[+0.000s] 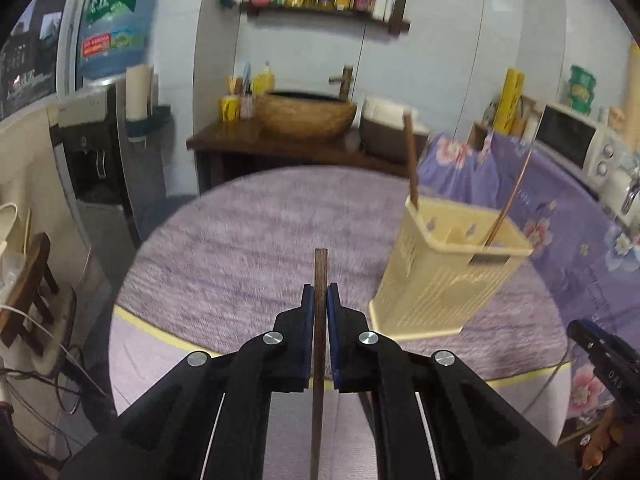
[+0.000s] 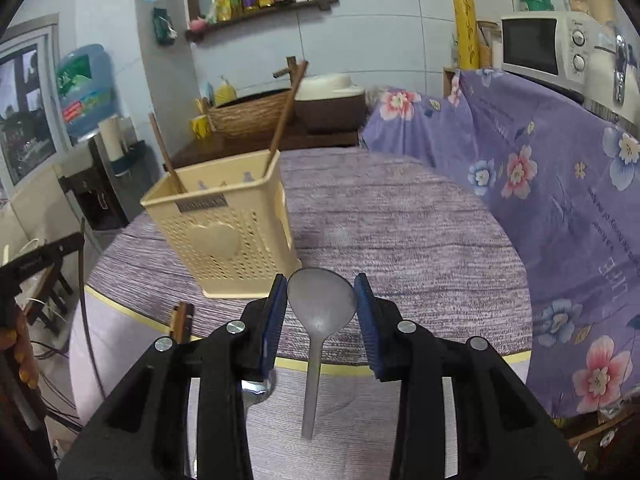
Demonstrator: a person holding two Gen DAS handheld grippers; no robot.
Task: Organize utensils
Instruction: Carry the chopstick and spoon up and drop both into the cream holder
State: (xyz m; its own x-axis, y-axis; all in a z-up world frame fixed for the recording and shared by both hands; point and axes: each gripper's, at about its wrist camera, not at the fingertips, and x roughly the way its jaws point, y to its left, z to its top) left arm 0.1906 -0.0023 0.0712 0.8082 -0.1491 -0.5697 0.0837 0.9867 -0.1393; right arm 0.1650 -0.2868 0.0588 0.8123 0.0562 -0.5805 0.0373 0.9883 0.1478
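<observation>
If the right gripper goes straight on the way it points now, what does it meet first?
Probably the purple tablecloth: the right gripper, shut on the spoon, points down at bare cloth right of the cream utensil basket. Depth is uncertain.

The round table (image 2: 420,232) wears a purple cloth with thin darker streaks and a pale yellow stripe near its edge. The basket (image 2: 224,236) is cream yellow, dotted with tiny holes (a plain heart sits on its near side). The spoon (image 2: 320,300) is dull grey. The chopstick (image 1: 320,280) looks dark brown, though it is blurry. On the right hangs a purple sheet (image 2: 560,184) with pink and blue flowers.
</observation>
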